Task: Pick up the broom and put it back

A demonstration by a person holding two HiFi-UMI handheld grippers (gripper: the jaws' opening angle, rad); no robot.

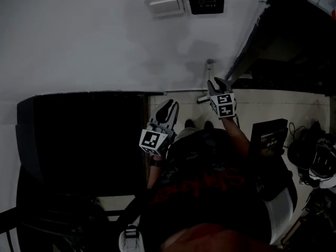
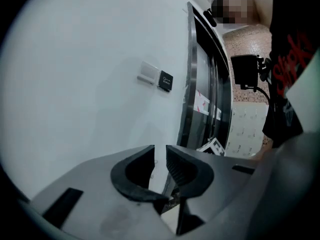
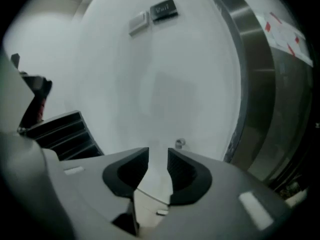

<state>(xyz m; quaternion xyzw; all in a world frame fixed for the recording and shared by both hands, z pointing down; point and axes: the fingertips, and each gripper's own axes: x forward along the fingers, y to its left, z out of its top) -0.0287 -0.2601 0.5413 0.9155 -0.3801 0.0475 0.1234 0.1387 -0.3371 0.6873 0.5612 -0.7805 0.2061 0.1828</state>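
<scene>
A thin grey pole with a rounded top [image 1: 209, 63] stands against the white wall; it looks like the broom's handle, and its head is hidden behind my right gripper. In the right gripper view the pole's round end [image 3: 180, 143] shows just beyond the right jaw. My right gripper [image 1: 219, 83] [image 3: 158, 155] is close in front of the pole, open, with only wall and floor showing in the gap. My left gripper [image 1: 169, 108] [image 2: 160, 153] is lower and to the left, also open and empty, pointing along the wall.
A white switch plate [image 1: 165, 4] and a black sign [image 1: 206, 0] hang on the wall. A black stepped block [image 1: 84, 140] [image 3: 65, 131] fills the left. A metal door frame [image 2: 192, 84] [image 3: 255, 59] lies right. A black case [image 1: 269, 135] and cables [image 1: 315, 156] sit on the floor.
</scene>
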